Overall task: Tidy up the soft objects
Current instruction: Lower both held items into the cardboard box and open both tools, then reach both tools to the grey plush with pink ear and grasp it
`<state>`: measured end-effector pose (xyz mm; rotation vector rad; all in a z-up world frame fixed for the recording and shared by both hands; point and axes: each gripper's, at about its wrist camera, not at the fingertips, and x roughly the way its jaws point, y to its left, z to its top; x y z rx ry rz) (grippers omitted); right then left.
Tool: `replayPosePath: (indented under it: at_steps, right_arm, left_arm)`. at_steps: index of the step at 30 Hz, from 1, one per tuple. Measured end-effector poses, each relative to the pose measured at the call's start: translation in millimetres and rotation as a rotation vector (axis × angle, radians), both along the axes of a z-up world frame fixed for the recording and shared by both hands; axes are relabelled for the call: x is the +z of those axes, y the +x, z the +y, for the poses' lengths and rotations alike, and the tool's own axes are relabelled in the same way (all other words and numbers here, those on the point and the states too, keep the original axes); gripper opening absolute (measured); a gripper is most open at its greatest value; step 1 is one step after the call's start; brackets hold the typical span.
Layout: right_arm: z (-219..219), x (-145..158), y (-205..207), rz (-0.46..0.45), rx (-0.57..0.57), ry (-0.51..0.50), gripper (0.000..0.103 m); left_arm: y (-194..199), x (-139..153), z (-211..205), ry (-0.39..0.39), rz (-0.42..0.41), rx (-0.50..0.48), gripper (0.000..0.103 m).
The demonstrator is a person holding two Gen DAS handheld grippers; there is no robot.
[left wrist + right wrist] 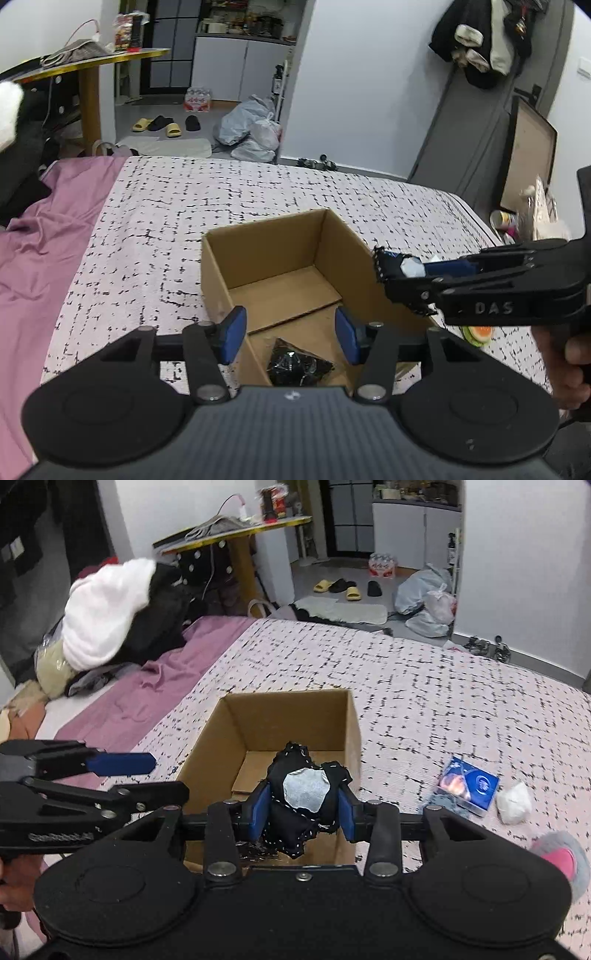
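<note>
Black cloth bundle (304, 797) clamped in right gripper (303, 808) above box (288, 716).

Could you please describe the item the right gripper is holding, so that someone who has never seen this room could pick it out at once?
On the bed's checked cover stands an open cardboard box. Just above its near end, the right gripper pinches a bundle of black fabric between its blue pads. A pale grey patch on its front sets it apart from the shiny black item lying in the box.

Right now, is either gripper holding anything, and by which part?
The right gripper holds a black soft item with a white patch, its jaws clamping the bundle's two sides over the cardboard box. The left gripper is open and holds nothing.
</note>
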<state>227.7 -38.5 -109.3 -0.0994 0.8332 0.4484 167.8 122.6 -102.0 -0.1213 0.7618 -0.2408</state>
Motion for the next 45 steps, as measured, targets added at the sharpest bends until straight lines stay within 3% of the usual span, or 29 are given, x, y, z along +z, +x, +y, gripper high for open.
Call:
replayPosePath:
  at_steps: [3, 5, 8, 14, 23, 28, 45]
  right_arm:
    - [9, -4, 5, 0.007, 0.036, -0.020, 0.044]
    - [14, -6, 5, 0.003, 0.067, -0.033, 0.052]
    - [16, -8, 5, -0.003, 0.087, -0.035, 0.054]
    - [0, -8, 8, 0.031, 0.068, 0.012, 0.060]
    - [-40, 2, -5, 0.043, 0.036, 0.062, 0.083]
    - [-76, 7, -13, 0.025, -0.016, 0.111, 0.090]
    - [-181, 20, -48, -0.056, -0.202, 0.185, 0.100]
  left_arm:
    - [0, 0, 7, -0.003, 0.001, 0.029, 0.056]
    - [1, -1, 10, -0.003, 0.000, 0.045, 0.066]
    - [2, 0, 13, -0.001, -0.007, 0.077, 0.078]
    - [6, 3, 10, 0.014, -0.004, 0.127, 0.087]
    - [2, 15, -11, 0.006, 0.008, 0.142, 0.093]
    - [-2, 24, -34, 0.021, -0.010, 0.114, 0.094]
    - [-8, 33, -107, 0.098, -0.032, 0.011, 0.094]
